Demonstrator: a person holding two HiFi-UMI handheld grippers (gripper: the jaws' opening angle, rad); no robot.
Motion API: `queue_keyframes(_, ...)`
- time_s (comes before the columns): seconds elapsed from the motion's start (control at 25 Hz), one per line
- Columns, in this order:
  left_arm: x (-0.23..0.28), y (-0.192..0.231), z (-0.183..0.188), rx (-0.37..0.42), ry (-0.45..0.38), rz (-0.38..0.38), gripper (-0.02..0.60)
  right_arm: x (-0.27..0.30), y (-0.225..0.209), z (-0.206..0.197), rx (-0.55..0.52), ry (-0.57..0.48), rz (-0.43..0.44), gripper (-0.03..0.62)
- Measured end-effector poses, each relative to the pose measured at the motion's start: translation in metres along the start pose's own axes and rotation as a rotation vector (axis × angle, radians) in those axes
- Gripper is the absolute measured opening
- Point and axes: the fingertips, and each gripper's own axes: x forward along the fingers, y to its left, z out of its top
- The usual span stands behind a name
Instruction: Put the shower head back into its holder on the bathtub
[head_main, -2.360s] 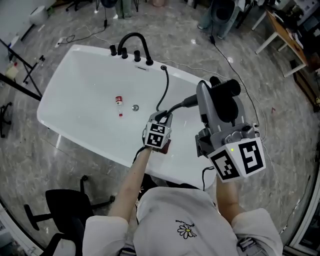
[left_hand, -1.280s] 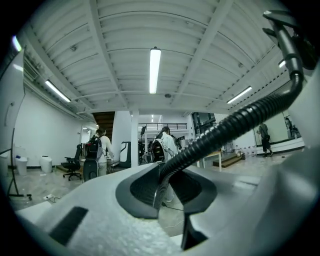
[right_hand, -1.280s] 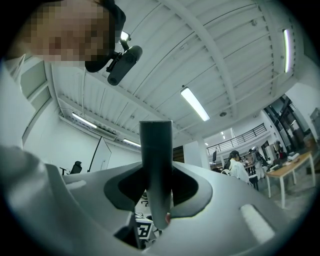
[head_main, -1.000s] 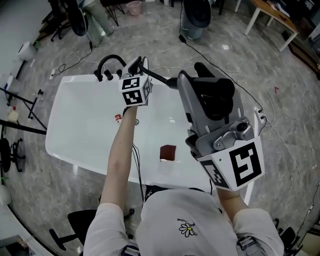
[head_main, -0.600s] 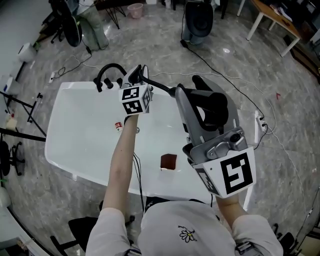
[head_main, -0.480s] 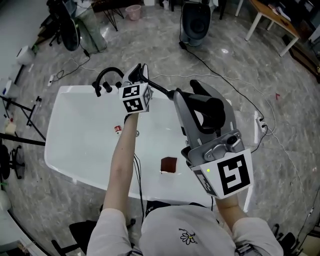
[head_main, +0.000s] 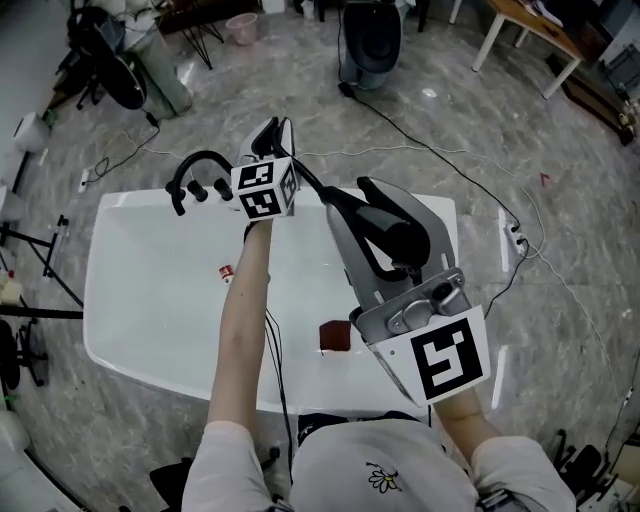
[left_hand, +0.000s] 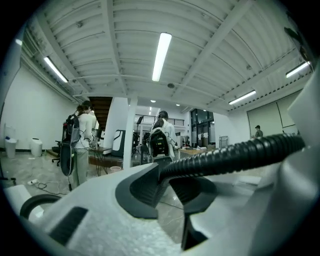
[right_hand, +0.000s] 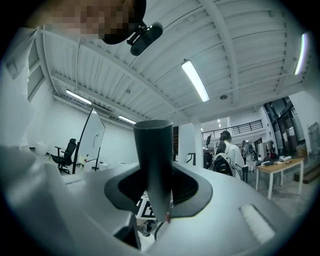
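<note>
The white bathtub (head_main: 120, 340) lies below me, its black faucet (head_main: 195, 165) at the far left rim. My left gripper (head_main: 272, 130) (left_hand: 167, 192) is beside the faucet, just past the far rim, shut on the black ribbed hose (head_main: 312, 188) (left_hand: 235, 152). The hose runs back to the shower head (head_main: 390, 225). My right gripper (head_main: 375, 215) (right_hand: 157, 195) hangs over the tub's right half, shut on that dark shower head handle (right_hand: 154, 160), which stands upright between its jaws. The left gripper's marker cube covers the rim where it hangs, and I cannot make out the holder.
A small red-capped bottle (head_main: 226, 271) lies in the tub. A brown square thing (head_main: 335, 336) sits at the near rim. Cables (head_main: 470, 190) trail over the grey floor. A wooden table (head_main: 525, 25) stands far right, and people stand in the room behind.
Both grippers have moved across the tub towards its far rim and sunk a little, carrying the hose and shower head. Both grips are unchanged.
</note>
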Motion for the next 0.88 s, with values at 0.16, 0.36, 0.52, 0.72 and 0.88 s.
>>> queue_keyframes(0.16, -0.005, 0.000, -0.059, 0.009, 0.154, -0.025, 0.066, 0.004, -0.002, -0.021, 0.032, 0.054, 0.014, 0.124)
queue_keyframes(0.36, -0.032, -0.019, -0.134, 0.117, 0.329, -0.075, 0.072, 0.002, -0.006, -0.043, 0.088, 0.104, 0.019, 0.123)
queue_keyframes(0.52, -0.057, -0.041, -0.174, 0.181, 0.402, -0.121, 0.124, 0.001, -0.004, -0.055, 0.107, 0.127, 0.027, 0.123)
queue_keyframes(0.72, -0.084, -0.050, -0.201, 0.061, 0.415, -0.103, 0.161, 0.007, -0.007, -0.075, 0.099, 0.144, 0.003, 0.123)
queue_keyframes(0.88, -0.118, -0.045, -0.228, -0.022, 0.444, -0.066, 0.163, 0.017, -0.018, -0.087, 0.115, 0.141, -0.025, 0.123)
